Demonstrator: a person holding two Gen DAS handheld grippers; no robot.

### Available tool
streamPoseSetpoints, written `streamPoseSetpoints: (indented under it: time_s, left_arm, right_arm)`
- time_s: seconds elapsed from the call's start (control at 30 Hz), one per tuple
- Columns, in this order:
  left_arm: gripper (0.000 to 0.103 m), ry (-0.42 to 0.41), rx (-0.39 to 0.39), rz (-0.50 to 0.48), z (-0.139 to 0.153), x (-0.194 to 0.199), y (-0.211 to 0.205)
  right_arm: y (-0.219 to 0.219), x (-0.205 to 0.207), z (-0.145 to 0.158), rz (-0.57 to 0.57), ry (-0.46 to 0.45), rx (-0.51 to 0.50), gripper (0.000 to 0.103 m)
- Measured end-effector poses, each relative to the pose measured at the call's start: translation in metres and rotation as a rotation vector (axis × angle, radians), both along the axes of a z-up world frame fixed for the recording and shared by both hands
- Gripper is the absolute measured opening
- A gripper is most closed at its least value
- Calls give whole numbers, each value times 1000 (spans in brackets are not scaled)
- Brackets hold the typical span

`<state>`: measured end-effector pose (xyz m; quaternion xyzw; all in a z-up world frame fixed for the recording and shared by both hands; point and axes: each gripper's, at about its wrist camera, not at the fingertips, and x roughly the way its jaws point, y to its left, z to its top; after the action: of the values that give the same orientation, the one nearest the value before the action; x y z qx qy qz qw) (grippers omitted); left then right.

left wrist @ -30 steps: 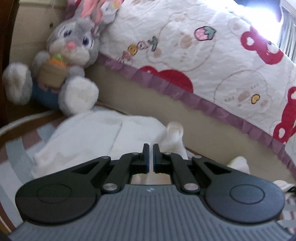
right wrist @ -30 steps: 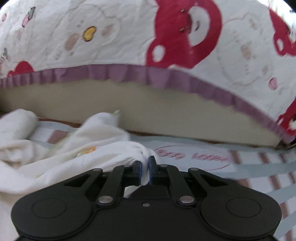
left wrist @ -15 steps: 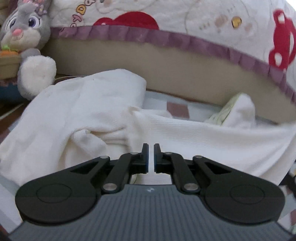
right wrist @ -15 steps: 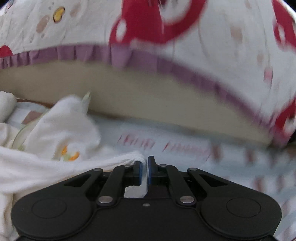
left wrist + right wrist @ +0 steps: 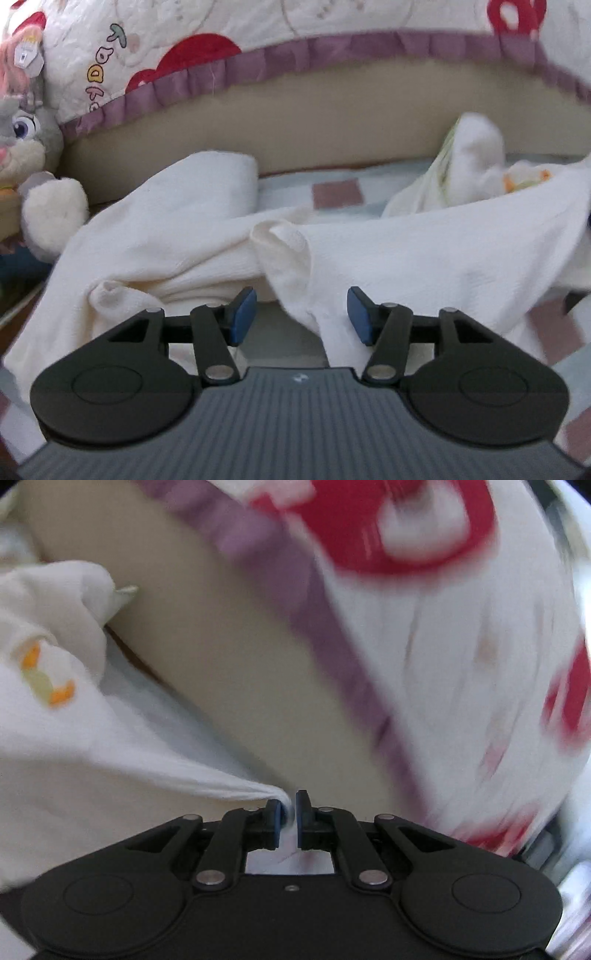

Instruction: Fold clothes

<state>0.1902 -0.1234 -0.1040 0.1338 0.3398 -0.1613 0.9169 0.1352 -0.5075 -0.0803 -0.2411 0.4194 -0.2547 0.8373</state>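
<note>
Folding looked barely begun: white garment (image 5: 192, 229) lay rumpled on the checked bed sheet (image 5: 334, 192), left gripper (image 5: 301, 314) jaws opening, cloth loose between them, right gripper (image 5: 290, 814) pinched shut on a corner.

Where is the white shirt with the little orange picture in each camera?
Left wrist view: the white shirt lies across the middle, its orange picture far right.
Right wrist view: the shirt fills the left side, its corner pinched in the right hand-held gripper.
Shared landmark: the quilt's purple frill.
</note>
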Motion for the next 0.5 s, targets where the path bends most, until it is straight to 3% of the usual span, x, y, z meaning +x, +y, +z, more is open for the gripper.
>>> streamPoseSetpoints:
  time_s: [0.07, 0.13, 0.17, 0.23, 0.27, 0.33, 0.37, 0.43, 0.5]
  left_arm:
    - [51, 95, -105, 14, -6, 14, 9]
    - [43, 239, -242, 15, -17, 30, 18]
    - [31, 298, -292, 17, -24, 36, 22]
    - [15, 355, -328, 28, -35, 42, 25]
    - [10, 350, -329, 33, -36, 41, 27]
    - [8, 315, -363, 34, -28, 38, 32]
    - [8, 294, -400, 31, -21, 38, 37]
    - [8, 232, -455, 25, -5, 35, 44]
    - [8, 188, -457, 27, 4, 32, 47]
  right_arm:
    - [-11, -17, -11, -91, -37, 180, 6]
    - [-15, -35, -16, -125, -48, 287, 6]
    - [-16, -42, -15, -117, -55, 317, 6]
    - [-21, -55, -13, -124, -78, 394, 19]
    - [-24, -60, -12, -135, -92, 437, 23]
    - [-31, -70, -13, -191, -124, 527, 65]
    - [-32, -74, -18, -235, -125, 538, 72]
    - [-32, -82, -26, -314, -130, 561, 74]
    - [-30, -95, -28, -332, -146, 594, 74]
